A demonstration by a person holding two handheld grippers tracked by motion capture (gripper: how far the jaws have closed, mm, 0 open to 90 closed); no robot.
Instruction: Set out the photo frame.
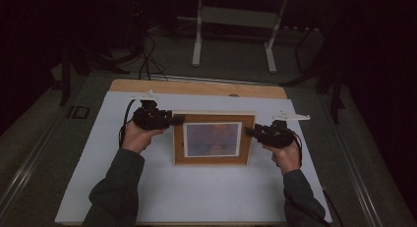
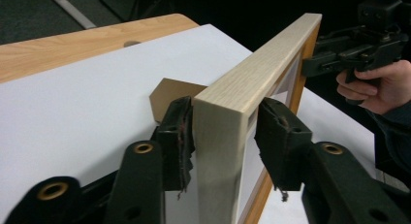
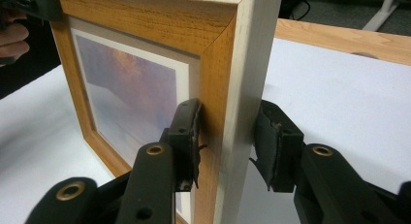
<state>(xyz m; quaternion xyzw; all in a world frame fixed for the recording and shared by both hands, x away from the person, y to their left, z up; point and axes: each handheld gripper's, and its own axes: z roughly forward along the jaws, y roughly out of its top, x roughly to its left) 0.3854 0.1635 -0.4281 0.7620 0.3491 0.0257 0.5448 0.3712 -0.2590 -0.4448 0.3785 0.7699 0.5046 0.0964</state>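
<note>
Now left claw (image 2: 224, 136) half-open astride frame (image 2: 252, 83); right claw (image 3: 228, 141) likewise.

A white sheet (image 1: 196, 187) covers the wooden table (image 1: 196, 87).
</note>
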